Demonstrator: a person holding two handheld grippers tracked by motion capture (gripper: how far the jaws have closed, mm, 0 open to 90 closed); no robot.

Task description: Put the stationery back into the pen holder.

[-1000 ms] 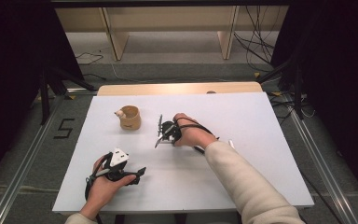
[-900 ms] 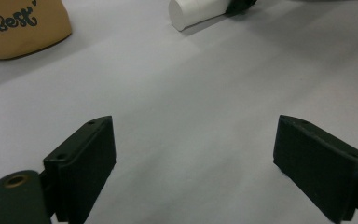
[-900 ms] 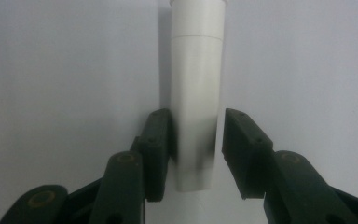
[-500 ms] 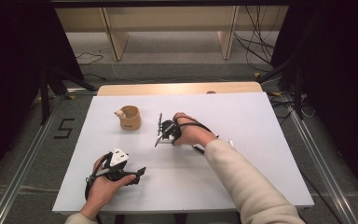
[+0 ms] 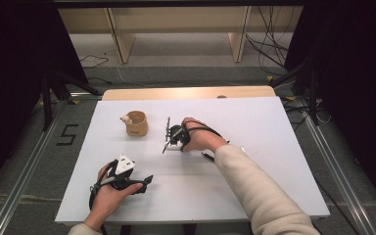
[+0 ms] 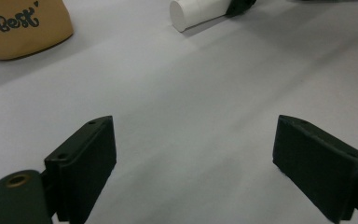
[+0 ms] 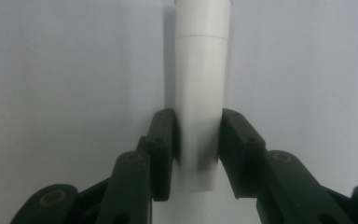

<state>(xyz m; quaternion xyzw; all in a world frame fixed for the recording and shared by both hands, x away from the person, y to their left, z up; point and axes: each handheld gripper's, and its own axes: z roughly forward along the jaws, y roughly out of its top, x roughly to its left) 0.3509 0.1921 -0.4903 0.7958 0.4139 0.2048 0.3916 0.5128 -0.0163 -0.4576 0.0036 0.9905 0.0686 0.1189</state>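
The right gripper (image 7: 198, 140) has just been closing and pinches a white plastic cylinder (image 7: 200, 84); at ten o'clock stands a tan ceramic cup (image 5: 136, 123), contents unclear; the left gripper (image 6: 196, 158) is spread.

The one change is in the right gripper (image 7: 198, 140), seen left of centre in the high view: its jaws have just been closing, and they now stand narrower than a second ago. In the right gripper view, at the middle of the frame, the two black pads (image 7: 164, 144) sit against either side of the white tube (image 7: 200, 93), which lies lengthwise between them on the table and runs up to the top edge of the frame.
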